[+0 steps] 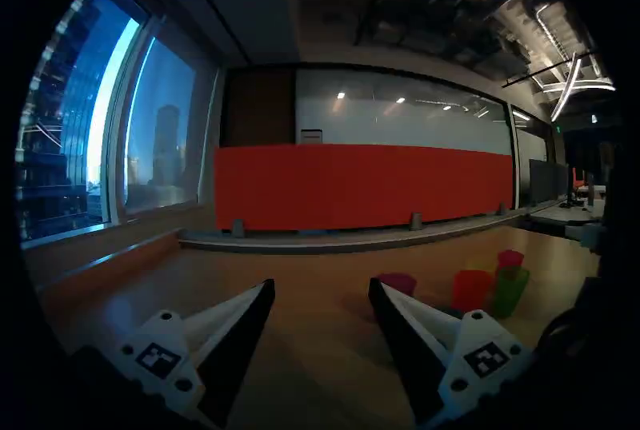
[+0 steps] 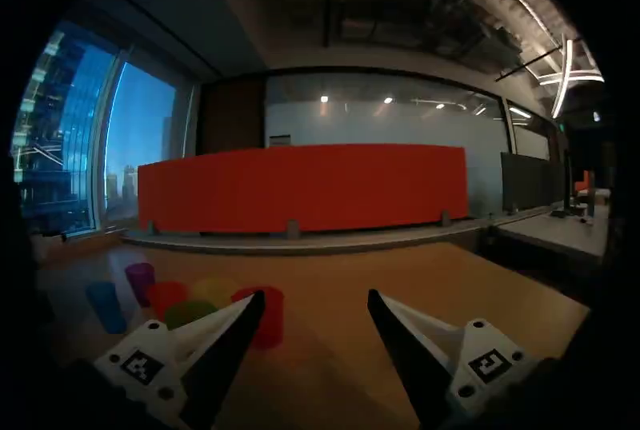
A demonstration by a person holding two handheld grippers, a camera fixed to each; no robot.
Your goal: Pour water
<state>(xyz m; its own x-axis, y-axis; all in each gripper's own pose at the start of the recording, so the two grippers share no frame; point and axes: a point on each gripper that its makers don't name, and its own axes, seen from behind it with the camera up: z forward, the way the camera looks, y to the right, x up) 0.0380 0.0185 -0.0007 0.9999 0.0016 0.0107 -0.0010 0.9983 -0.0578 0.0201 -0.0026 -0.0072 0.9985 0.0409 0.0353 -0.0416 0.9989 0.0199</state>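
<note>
Several coloured plastic cups stand on a wooden table (image 1: 320, 350). In the left gripper view a magenta cup (image 1: 398, 283) sits just past my right fingertip; a red cup (image 1: 470, 290), a green cup (image 1: 510, 290) and another magenta cup (image 1: 510, 258) cluster farther right. My left gripper (image 1: 322, 288) is open above the table, nothing between its fingers. In the right gripper view a red cup (image 2: 269, 316) stands beside my left fingertip, with a green cup (image 2: 189, 313), another red cup (image 2: 166, 297), a yellow cup (image 2: 214, 289), a purple cup (image 2: 141, 281) and a blue cup (image 2: 106, 306) to the left. My right gripper (image 2: 314, 296) is open and empty.
A long red partition (image 1: 360, 186) runs along the table's far edge. Large windows (image 1: 104, 142) line the left wall. Desks with monitors (image 2: 560, 214) stand at the right. The room is dim. Bare tabletop (image 2: 448, 278) lies right of the cups.
</note>
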